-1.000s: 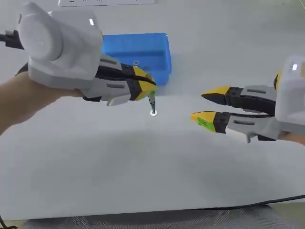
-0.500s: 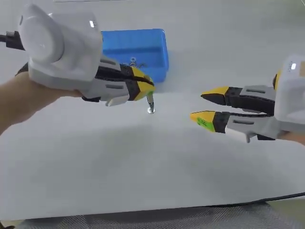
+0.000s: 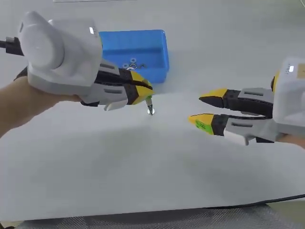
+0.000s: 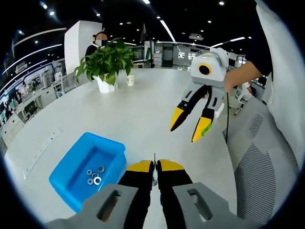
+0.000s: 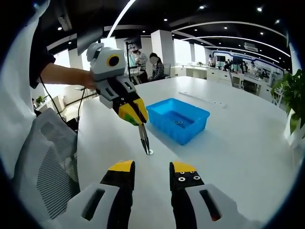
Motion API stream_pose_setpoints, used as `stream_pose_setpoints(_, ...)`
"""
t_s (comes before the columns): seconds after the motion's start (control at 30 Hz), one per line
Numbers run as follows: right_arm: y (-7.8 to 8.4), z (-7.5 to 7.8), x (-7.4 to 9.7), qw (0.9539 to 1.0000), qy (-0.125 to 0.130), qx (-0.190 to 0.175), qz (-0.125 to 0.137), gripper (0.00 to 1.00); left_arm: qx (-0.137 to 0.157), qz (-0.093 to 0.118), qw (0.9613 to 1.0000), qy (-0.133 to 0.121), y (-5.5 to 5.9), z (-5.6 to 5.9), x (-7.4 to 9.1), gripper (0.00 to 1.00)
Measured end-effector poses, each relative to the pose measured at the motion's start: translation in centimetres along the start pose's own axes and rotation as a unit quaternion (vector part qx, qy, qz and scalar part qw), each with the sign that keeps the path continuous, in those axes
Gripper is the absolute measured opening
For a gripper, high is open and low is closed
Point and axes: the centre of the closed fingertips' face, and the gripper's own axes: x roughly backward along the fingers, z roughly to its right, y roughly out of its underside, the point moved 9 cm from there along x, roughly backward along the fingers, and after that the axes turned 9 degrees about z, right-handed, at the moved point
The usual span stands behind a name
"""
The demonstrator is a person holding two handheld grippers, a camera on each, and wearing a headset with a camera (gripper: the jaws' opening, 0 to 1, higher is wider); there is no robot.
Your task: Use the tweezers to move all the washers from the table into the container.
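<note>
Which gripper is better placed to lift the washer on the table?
Left: the left gripper is shut on the tweezers, tips at the washer. The right gripper is open and empty.

Place: you're in a large open-plan office hall.
Ceiling: dark, with strip lights (image 5: 120, 18) and spotlights (image 5: 259, 8) high above your right gripper (image 5: 148, 166).
Worktop: a long white worktop (image 4: 143, 105), with a potted plant (image 4: 106, 59) far ahead of your left gripper (image 4: 155, 164).
Seating: a grey mesh chair (image 4: 259, 152) to that gripper's right.
Background: white columns (image 5: 161, 47), rows of desks (image 5: 240, 76), people (image 5: 155, 64) standing.
</note>
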Motion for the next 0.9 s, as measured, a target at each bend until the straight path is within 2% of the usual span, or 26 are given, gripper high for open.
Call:
stream_pose_setpoints(0.27,0.1,-0.4,-1.2,0.9995,-0.022,0.019,-0.010,0.29,-0.002,-0.005,1.0000,0.003,0.0,0.1,-0.1,0.07)
stream_pose_setpoints(0.37,0.1,-0.3,-2.4,0.9988,-0.042,0.021,-0.014,0.29,-0.002,-0.006,1.0000,0.006,-0.1,0.3,-0.2,0.07)
stream_pose_setpoints(0.53,-0.3,-0.7,-4.4,0.9938,-0.088,0.059,-0.034,0.30,0.002,-0.006,1.0000,0.004,-0.1,0.4,-0.3,0.07)
stream_pose_setpoints(0.67,-0.4,-0.9,-6.4,0.9898,-0.117,0.069,-0.041,0.30,0.004,-0.006,1.0000,0.004,-0.1,0.6,-0.3,0.07)
stream_pose_setpoints(0.83,-0.5,0.0,-8.8,0.9868,-0.138,0.071,-0.047,0.28,0.006,-0.007,0.9999,0.008,-0.1,0.6,-0.4,0.07)
stream_pose_setpoints(0.9,-0.6,0.2,-9.5,0.9838,-0.154,0.073,-0.053,0.26,0.003,-0.009,0.9999,0.010,-0.2,0.5,-0.5,0.07)
